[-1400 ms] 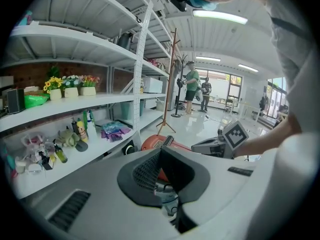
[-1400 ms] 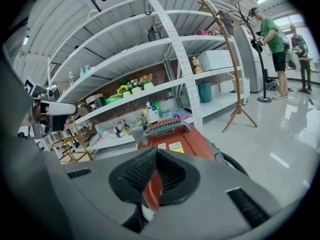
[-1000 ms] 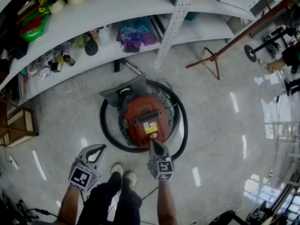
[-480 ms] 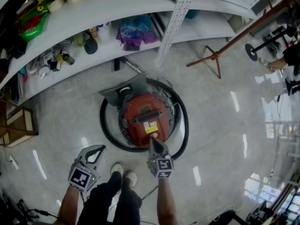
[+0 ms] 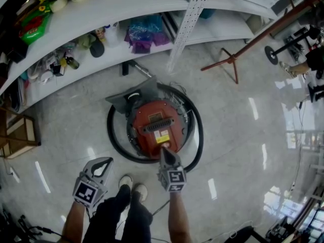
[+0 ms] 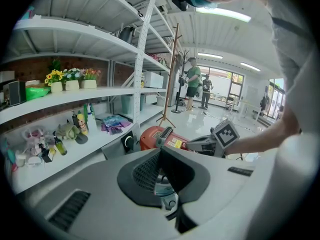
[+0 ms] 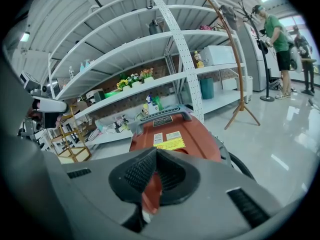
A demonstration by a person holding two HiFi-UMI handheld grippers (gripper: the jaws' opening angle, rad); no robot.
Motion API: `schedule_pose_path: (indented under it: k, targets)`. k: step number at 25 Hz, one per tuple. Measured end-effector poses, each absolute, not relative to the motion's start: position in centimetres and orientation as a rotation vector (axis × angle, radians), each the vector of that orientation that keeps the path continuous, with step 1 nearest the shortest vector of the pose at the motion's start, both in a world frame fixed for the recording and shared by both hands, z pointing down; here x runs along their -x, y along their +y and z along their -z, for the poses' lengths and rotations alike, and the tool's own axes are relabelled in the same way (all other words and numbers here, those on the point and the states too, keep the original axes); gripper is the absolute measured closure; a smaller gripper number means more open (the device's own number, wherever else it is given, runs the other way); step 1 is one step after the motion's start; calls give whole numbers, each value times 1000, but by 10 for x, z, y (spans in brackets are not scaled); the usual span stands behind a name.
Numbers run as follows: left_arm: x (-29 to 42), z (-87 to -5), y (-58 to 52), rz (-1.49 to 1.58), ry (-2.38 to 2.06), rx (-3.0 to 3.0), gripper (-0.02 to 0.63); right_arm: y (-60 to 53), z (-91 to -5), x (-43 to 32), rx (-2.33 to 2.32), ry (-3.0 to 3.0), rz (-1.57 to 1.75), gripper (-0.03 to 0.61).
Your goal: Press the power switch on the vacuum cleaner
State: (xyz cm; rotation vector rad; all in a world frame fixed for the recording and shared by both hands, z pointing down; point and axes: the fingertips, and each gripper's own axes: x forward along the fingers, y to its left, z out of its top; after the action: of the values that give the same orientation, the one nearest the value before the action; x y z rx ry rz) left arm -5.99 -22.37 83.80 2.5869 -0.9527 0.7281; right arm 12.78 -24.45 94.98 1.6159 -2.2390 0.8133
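The red round vacuum cleaner stands on the floor with a black hose coiled round it. In the head view my right gripper is shut, and its tip rests on the near rim of the red body, just below the yellow label. The switch is hidden under that tip. The right gripper view shows the red top and grey handle just beyond my shut right gripper. My left gripper hangs shut and empty to the left, off the vacuum. The left gripper looks toward the vacuum.
White shelves with bottles, bags and flower pots curve behind the vacuum. A wooden coat stand leans at the right. A wooden rack is at the left. The person's shoes stand just before the hose. People stand far off.
Hardly anything: the picture has shifted slightly, and the right gripper's tip stays on the vacuum's near rim. The left gripper has not moved.
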Motion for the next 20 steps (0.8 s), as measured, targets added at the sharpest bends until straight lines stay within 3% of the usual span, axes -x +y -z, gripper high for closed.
schedule_pose_path:
  k: [20]
  targets:
    - [56, -845, -220, -744, -936, -2593, 621, -248, -948, -128, -1615, -2248, -802, 566]
